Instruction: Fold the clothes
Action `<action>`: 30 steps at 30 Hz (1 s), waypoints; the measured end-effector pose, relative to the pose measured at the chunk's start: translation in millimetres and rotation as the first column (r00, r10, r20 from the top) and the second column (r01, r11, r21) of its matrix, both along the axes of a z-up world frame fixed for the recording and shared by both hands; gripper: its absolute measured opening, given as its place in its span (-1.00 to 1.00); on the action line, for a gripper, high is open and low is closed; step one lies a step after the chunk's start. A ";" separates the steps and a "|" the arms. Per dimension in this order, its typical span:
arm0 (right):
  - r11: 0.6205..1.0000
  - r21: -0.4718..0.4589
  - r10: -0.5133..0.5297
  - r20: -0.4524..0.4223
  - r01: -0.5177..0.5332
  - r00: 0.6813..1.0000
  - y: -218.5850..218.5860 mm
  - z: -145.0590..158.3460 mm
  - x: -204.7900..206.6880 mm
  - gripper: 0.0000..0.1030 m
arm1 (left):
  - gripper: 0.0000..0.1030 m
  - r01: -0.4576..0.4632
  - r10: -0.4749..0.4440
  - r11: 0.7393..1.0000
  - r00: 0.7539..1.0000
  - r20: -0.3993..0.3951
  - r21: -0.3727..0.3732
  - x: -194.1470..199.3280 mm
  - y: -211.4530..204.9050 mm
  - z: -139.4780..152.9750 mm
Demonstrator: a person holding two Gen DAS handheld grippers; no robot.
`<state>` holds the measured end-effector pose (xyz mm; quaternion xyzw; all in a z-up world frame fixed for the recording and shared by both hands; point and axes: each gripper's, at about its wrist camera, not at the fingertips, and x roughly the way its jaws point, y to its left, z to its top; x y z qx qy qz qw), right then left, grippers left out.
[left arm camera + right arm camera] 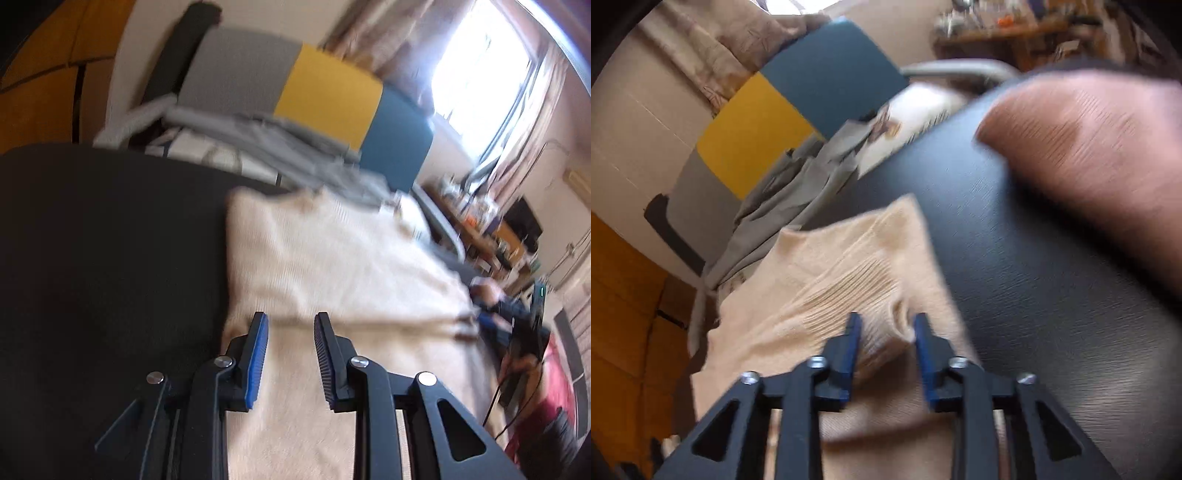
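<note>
Sweater (332,266) cream, on black table (110,240); both tongs (290,325) (887,325) parted, empty; no writing legible.

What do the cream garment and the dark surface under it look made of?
Cream sweater: a soft knit, probably wool or cotton blend; fine parallel ribs show near the right gripper. Black tabletop: smooth with a faint brushed grain and dull sheen, possibly laminate or vinyl; blur leaves it open.

No text or label can be read.
</note>
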<state>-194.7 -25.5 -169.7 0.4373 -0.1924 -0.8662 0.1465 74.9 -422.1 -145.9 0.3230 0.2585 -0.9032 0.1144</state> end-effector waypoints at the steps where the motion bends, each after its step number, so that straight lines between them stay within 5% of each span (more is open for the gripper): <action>1: 0.999 0.039 0.013 -0.036 -0.012 0.999 -4.0 9.5 3.8 -0.14 | -0.51 0.002 -0.002 1.000 1.000 -0.016 -0.011 -7.2 -2.2 5.6; 4: 0.987 0.156 0.064 -0.138 -0.042 0.988 -16.7 37.8 15.1 -0.01 | -0.50 0.018 -0.019 0.998 1.000 -0.022 -0.061 -42.5 -9.3 14.0; 7: 0.938 0.294 0.237 -0.164 -0.181 0.958 -62.2 50.4 20.3 0.11 | -0.50 0.034 -0.031 0.993 0.999 0.021 -0.116 -86.8 -14.6 7.8; 10: 0.868 0.409 0.361 -0.131 -0.281 0.923 -102.8 41.7 17.7 0.24 | -0.50 0.034 -0.025 0.990 0.997 0.072 -0.140 -118.8 -21.0 -7.4; 14: 0.814 0.498 0.372 -0.051 -0.299 0.927 -120.9 11.4 0.2 0.24 | -0.50 0.032 -0.002 0.988 0.981 0.192 -0.153 -138.5 -29.8 -41.6; 20: 0.866 0.416 0.334 -0.073 -0.276 0.940 -90.3 -10.5 2.8 0.37 | -0.44 0.044 -0.023 0.992 0.986 0.164 -0.122 -122.5 -38.1 -64.9; 30: 0.853 0.399 0.387 -0.051 -0.337 0.921 -89.1 -10.7 3.3 0.39 | -0.44 0.036 -0.018 0.995 0.985 0.173 -0.098 -116.3 -39.4 -65.2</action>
